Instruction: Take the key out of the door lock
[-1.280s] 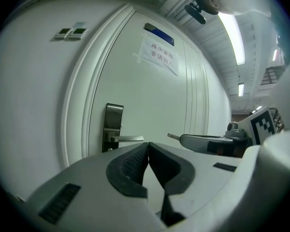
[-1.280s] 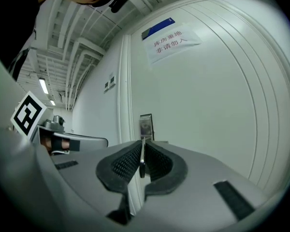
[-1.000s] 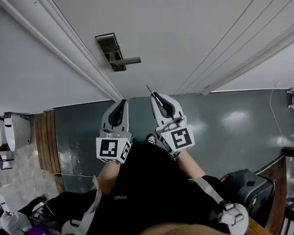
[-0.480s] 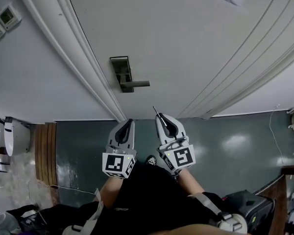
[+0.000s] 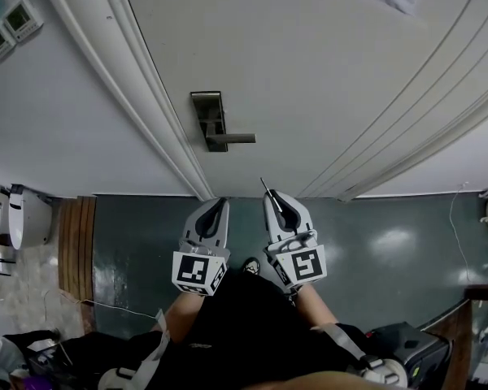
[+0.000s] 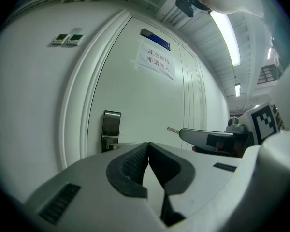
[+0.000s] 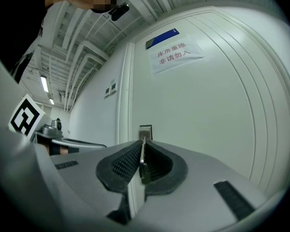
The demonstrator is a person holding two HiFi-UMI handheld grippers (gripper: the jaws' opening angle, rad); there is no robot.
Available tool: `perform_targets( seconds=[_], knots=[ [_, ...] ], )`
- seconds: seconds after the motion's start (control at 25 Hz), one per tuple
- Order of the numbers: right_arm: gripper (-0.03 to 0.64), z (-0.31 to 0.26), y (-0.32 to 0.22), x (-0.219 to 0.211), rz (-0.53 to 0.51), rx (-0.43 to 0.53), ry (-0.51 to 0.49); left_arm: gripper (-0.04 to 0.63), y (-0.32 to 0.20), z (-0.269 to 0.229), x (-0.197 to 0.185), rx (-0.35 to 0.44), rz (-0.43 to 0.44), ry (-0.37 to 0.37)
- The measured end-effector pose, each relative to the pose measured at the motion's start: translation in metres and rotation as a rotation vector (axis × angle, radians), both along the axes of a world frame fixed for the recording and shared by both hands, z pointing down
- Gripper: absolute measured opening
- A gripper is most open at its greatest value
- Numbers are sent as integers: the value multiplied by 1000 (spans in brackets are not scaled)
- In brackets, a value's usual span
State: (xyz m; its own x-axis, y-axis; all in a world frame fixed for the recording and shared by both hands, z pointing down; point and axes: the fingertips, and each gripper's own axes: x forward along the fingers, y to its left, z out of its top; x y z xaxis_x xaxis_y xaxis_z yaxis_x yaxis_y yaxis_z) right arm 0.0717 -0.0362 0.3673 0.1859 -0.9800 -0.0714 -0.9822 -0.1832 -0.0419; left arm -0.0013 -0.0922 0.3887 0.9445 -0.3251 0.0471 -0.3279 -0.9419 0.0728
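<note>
The door [image 5: 325, 71] is white, with a dark lock plate [image 5: 206, 110] and a lever handle [image 5: 233, 139] near its left edge. No key shows in the plate. My right gripper [image 5: 274, 198] is shut on the key [image 7: 142, 164], held back from the door. The key's thin blade [image 5: 265, 187] sticks out past the tips. Beside it, my left gripper [image 5: 216, 205] is shut with nothing between its pads [image 6: 135, 161]. The left gripper view shows the plate [image 6: 111, 129] ahead and the key's tip [image 6: 171, 129] to the right.
Wall switches [image 5: 12, 24] sit left of the door frame [image 5: 138, 104]. A paper notice [image 6: 154, 62] is stuck high on the door. Below lie a dark green floor [image 5: 390, 210], a wooden threshold [image 5: 73, 242] and a black case [image 5: 407, 344].
The head view has tilted up the door, so the lock plate now sits lower in the picture. Both grippers stay side by side, and the right one keeps the key.
</note>
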Motion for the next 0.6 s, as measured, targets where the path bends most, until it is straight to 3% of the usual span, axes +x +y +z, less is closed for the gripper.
perform_targets(
  seconds=[0.6],
  knots=[
    [31, -7, -7, 2, -19, 14, 3, 25, -4, -7, 2, 14, -12, 13]
  ],
)
